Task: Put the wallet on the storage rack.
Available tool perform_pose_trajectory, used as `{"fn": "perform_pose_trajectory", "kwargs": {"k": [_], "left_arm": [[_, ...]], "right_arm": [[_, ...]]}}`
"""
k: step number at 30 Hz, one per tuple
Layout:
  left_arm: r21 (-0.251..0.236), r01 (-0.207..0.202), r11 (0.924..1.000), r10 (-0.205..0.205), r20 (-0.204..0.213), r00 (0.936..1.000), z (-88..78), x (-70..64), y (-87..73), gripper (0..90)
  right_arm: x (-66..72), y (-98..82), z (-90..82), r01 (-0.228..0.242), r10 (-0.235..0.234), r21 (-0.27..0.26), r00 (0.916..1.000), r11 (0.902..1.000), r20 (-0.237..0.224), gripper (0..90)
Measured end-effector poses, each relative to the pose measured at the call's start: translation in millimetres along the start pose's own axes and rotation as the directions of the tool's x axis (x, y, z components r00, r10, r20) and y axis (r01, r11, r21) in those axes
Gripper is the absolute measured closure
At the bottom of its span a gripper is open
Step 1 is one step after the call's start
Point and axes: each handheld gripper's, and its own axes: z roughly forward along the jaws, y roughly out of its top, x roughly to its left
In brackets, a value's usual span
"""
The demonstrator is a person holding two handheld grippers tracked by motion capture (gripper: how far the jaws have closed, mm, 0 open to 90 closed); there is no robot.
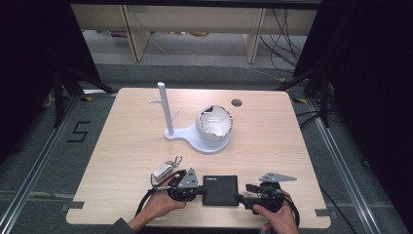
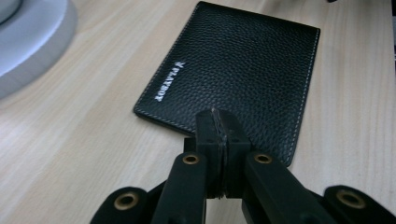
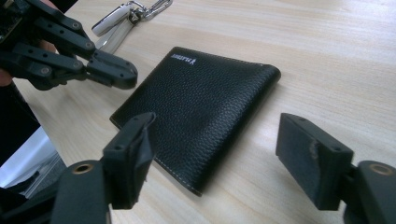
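Left gripper [image 2: 219, 123] sits pinched closed at the wallet [image 2: 243, 65] edge; our right gripper [image 3: 219, 158] gapes wide beside it; next we probably grab the fold, carefully.

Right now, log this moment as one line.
left gripper shut, over wallet edge | right gripper open at wallet | keys untouched

One worktop [image 1: 131, 146] is shown, on which the following are counted: one black leather wallet [image 1: 220, 189], closed and lying flat; one key fob [image 1: 162, 170] with a single metal clip attached; one white stand [image 1: 168, 114] formed of one upright post and one base; and one white bowl-shaped object [image 1: 214, 122] seated on that base. Two handheld grippers are counted, the left gripper [image 1: 197, 187] and the right gripper [image 1: 242, 198], each carried by one hand.
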Motion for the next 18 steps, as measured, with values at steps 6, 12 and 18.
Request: {"fn": "perform_pose_trajectory", "kwargs": {"k": [6,12,18], "left_arm": [[-0.004,0.014,0.9999,-0.014,0.013,0.9998,2.2,1.5,-1.0,88.3],[0.009,0.007,0.9999,-0.007,0.014,0.9999,1.7,0.0,-1.0,88.8],[0.005,0.027,0.9996,-0.027,0.038,0.9989,2.0,-2.5,-1.8,88.6]], "right_arm": [[-3.8,4.3,8.9,0.045,-0.045,0.017,0.9988,0.9988,0.018,35.4],[-2.0,9.5,19.4,-0.012,0.012,0.040,0.9999,0.9991,0.012,36.7],[-5.1,15.4,26.1,-0.022,0.021,0.040,0.9995,0.9990,0.022,38.2]]}}
